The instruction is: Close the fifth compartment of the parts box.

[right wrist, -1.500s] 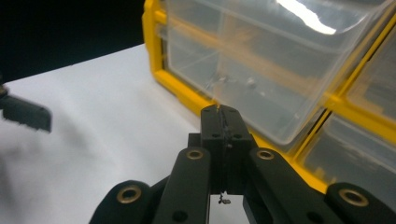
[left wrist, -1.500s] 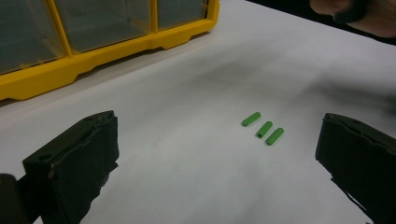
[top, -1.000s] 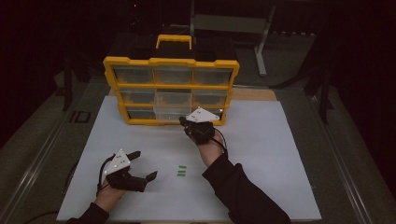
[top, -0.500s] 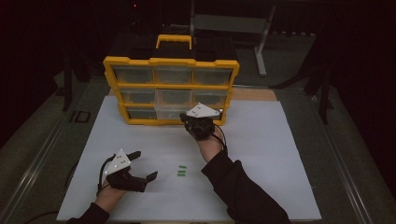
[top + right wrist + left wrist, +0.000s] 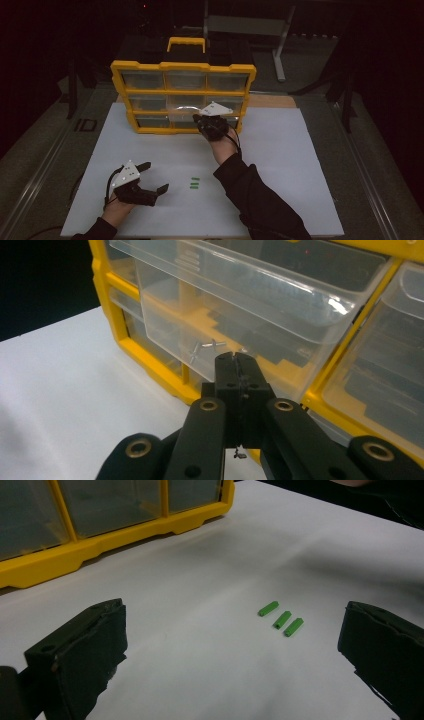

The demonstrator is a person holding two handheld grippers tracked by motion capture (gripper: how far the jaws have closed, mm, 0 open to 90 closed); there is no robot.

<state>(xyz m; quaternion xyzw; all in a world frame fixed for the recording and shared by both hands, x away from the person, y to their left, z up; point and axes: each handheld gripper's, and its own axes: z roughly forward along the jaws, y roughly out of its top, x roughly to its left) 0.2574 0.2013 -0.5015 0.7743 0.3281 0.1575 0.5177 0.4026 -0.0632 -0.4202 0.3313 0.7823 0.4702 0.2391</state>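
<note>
the clear drawer (image 5: 235, 305) sits in the middle row, centre column of the yellow organizer (image 5: 183, 95), pulled part way out toward the person; in the right tool view its front lip juts past the yellow frame, w/ a few small metal bits lying inside near the front. the right tool (image 5: 200, 120) is right at the organizer's front, low on that drawer, its two black jaws pressed together w/ no gap. the tips sit against or just in front of the drawer's lower front edge; can't tell if anything is pinched between them. the right hand (image 5: 222, 145) and dark sleeve run back from the organizer toward the near edge of the surface.

organizer stands upright at the far side of the white surface (image 5: 300, 165), three rows of three clear drawers, yellow handle on top, the others look pushed in.

three little green pieces (image 5: 281, 618) lie side by side on the surface, well in front of the organizer, apart from both tools. the left tool (image 5: 152, 180) rests on the surface nearer the person, to the left of the green pieces, jaws spread wide and holding nothing; in the left tool view the green pieces lie between and beyond the jaws, closer to the right-hand one, w/ the organizer's bottom edge at the top left.
</note>
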